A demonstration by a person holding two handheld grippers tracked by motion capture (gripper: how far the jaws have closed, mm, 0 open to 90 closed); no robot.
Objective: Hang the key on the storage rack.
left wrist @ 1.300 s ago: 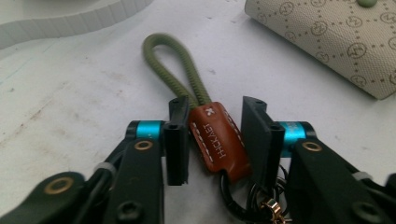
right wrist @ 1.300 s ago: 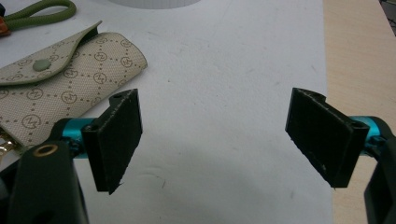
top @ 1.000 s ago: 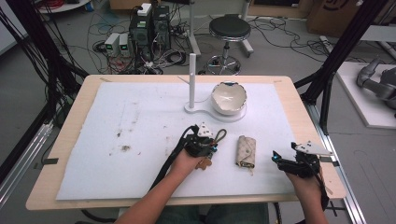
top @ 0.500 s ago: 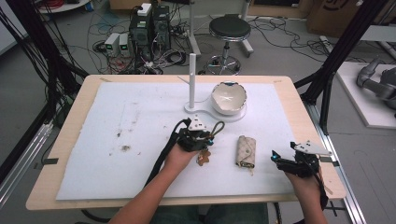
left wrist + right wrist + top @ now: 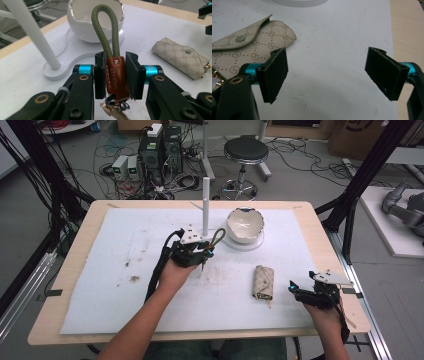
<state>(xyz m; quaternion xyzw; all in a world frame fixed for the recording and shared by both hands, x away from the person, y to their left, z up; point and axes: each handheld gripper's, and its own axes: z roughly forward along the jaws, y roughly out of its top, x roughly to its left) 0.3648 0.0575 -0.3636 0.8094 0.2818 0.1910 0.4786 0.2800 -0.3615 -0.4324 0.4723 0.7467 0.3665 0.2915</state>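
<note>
The left gripper (image 5: pixel 113 75) is clenching a keychain, a tan leather tab with an olive-green cord loop (image 5: pixel 110 50), and holding it off the white foam mat (image 5: pixel 100 285), just beside the white upright peg on its flat base (image 5: pixel 205 202). The tab is sitting squarely between the two black pads, loop pointing up and away, with a brass key and metal rings dangling below the jaws. The step in hand looks like carrying the keychain to the peg or to the white ceramic bowl with the dark rim (image 5: pixel 244 224) beyond it; judging by the loop's posture, hanging it over the peg seems likelier. That calls for raising the loop above the peg's tip, centring it, then lowering before releasing.

Stamped on the leather is lettering that appears to read "HICKAET", though the embossing is faint. The beige monogram-patterned key pouch with a snap (image 5: pixel 242 53) is lying on the mat beside the right gripper (image 5: pixel 329 75), whose jaws are standing wide apart, grasping nothing.
</note>
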